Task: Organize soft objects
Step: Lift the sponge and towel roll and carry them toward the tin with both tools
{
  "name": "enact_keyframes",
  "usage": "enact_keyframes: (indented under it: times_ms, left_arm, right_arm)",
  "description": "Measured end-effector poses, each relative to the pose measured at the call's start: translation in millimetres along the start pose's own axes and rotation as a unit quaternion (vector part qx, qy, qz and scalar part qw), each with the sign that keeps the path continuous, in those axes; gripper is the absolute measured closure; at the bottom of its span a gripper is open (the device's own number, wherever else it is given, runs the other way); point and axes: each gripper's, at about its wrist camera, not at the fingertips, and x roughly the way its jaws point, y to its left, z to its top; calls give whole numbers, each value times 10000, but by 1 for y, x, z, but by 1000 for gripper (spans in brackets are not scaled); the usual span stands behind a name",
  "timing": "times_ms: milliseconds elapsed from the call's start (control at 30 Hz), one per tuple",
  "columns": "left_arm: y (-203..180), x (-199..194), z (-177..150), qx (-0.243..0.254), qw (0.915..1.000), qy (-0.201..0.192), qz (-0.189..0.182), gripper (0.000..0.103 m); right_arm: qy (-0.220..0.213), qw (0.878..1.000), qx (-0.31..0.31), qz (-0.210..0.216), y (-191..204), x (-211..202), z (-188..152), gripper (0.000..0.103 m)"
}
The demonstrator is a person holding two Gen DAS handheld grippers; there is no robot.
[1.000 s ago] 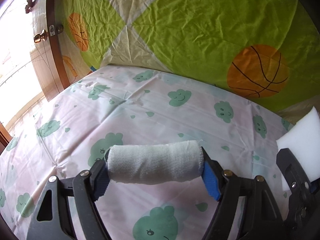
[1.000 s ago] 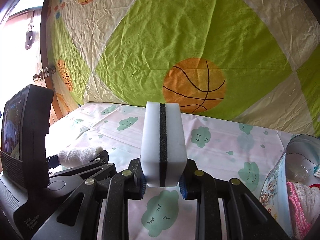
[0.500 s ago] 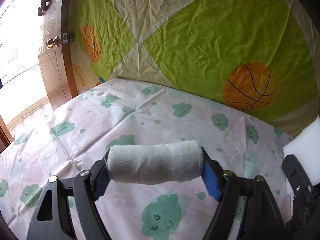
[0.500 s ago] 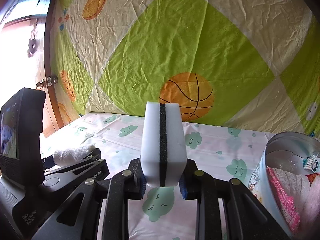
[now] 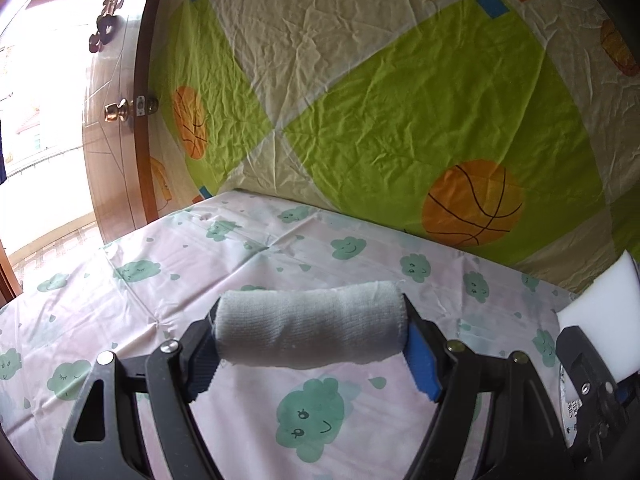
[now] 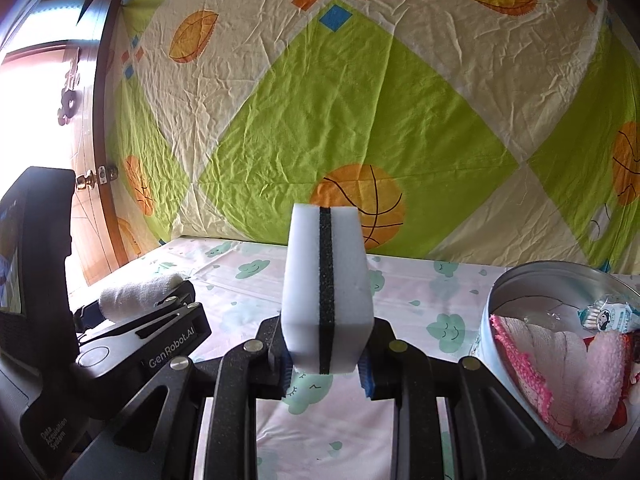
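My left gripper [image 5: 310,344] is shut on a rolled white towel [image 5: 310,324], held crosswise between the jaws above the table; the towel also shows in the right wrist view [image 6: 140,290]. My right gripper [image 6: 326,364] is shut on a white sponge with a black middle layer [image 6: 326,288], held upright; its white side shows at the right edge of the left wrist view [image 5: 600,312]. A round metal tin [image 6: 516,280] stands at the right, holding pink and white cloths [image 6: 560,364] and a small packet.
The table wears a pink cloth with green clouds [image 5: 280,248]. A green and cream basketball-print sheet [image 6: 360,100] hangs behind it. A wooden door with a brass knob [image 5: 116,112] stands at the left.
Both grippers have risen and tilted up with their loads, so more of the hanging sheet shows. The tin has come further into the right wrist view.
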Motion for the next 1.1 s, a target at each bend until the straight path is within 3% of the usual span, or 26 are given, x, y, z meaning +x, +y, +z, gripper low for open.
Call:
enact_keyframes:
  times_ms: [300,633,1100]
  left_arm:
    - [-7,-20,-5,142,9993,-338,-65,25]
    - [-17,-37,-14,160,9988,-405,-216,25]
    - [-42,-65,-31,272,9958,-518,-709,25]
  right_arm:
    - [-137,9999,2,-72,-5,-19,-5,75]
    - [-324,9994,-29,-148,-11,-44,-11,75]
    - [-512,9982,94,-284,-37,-78,-20,75]
